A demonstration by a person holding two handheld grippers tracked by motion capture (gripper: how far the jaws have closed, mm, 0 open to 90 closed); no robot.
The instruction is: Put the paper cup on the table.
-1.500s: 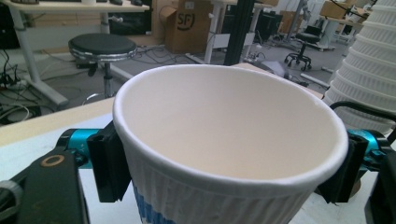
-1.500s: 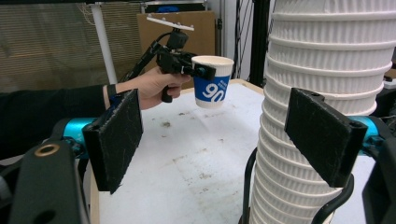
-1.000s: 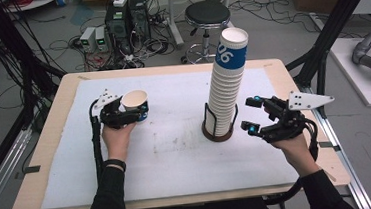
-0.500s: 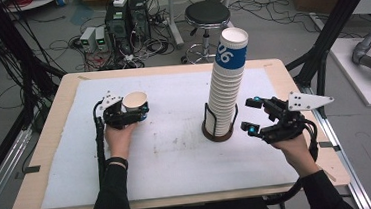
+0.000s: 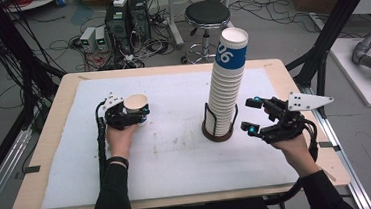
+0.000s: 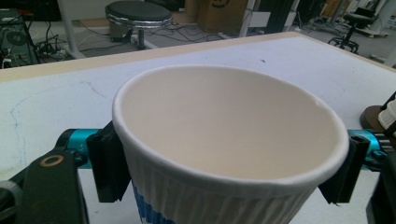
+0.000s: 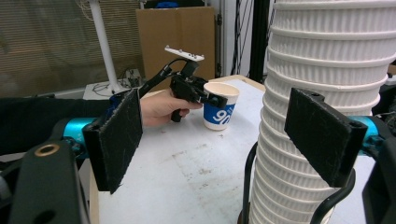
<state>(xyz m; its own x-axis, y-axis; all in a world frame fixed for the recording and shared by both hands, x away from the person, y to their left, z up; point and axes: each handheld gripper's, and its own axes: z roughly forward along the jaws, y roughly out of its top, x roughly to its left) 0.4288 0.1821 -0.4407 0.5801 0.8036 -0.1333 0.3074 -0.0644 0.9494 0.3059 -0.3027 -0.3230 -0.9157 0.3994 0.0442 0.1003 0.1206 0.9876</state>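
1. L hand-held gripper (image 5: 135,113) has a single paper cup (image 5: 136,107) between its jaws, upright, toward the tabletop's (image 5: 68,174) left edge, about mid-depth. Its jaws have just been opening a touch; cup is between them.
2. In the left gripper view the black pads (image 6: 108,168) sit right against the cup's (image 6: 224,154) ribbed wall under the rim, so I'd say it's loosely held, grip easing rather than let go.
3. Compared w/ a sec ago: cup and L hand sit in much the same spot. My guess is the cup is being set down and released here.
4. R hand-held gripper (image 5: 252,114) is part open w/ nothing in it, jaws pointing at the tall cup stack (image 5: 224,86) in its dark holder (image 5: 219,132), just beside it near the right edge; not touching. Hasn't shifted vs a sec ago.
5. Right gripper view: stack (image 7: 322,107) rises between and beyond the two pads, clear gap either side.
6. Hard to tell: whether the cup's base rests on the tabletop – bottom is cut off in the left gripper view, hidden by the gripper from above. Exact pad pressure also unclear.
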